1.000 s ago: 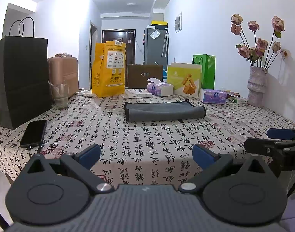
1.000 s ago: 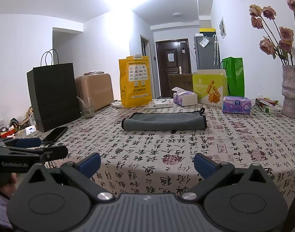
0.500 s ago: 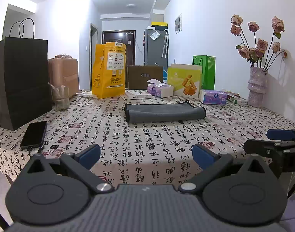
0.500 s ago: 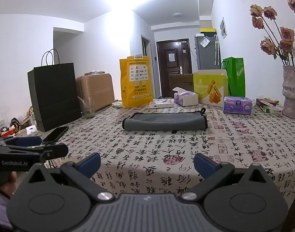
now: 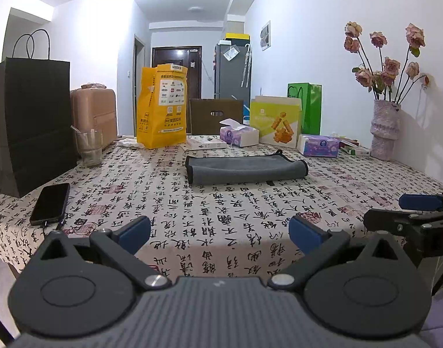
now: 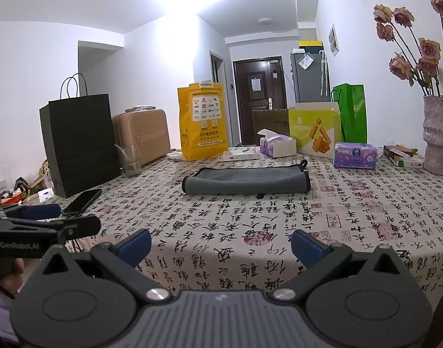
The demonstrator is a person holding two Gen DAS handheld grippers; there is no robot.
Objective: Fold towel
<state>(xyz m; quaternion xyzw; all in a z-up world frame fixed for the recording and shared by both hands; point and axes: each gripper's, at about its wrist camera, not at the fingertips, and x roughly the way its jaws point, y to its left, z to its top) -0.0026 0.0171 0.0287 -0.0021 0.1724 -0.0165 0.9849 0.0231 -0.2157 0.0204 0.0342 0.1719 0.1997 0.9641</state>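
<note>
A grey towel (image 5: 246,169) lies folded into a long flat strip in the middle of the table; it also shows in the right wrist view (image 6: 246,181). A small black loop sticks up at its far right corner. My left gripper (image 5: 220,233) is open and empty, held off the table's near edge, well short of the towel. My right gripper (image 6: 221,245) is open and empty too, beside it on the right. Each gripper shows at the edge of the other's view.
The table has a calligraphy-print cloth (image 5: 221,211). A black phone (image 5: 50,203), a black paper bag (image 5: 30,124) and a glass (image 5: 89,146) stand left. A yellow bag (image 5: 162,107), tissue boxes (image 5: 318,145) and cartons line the back. A vase with flowers (image 5: 385,129) stands right.
Both grippers have held almost still, with only a slight drift of the views. The towel has not moved.
</note>
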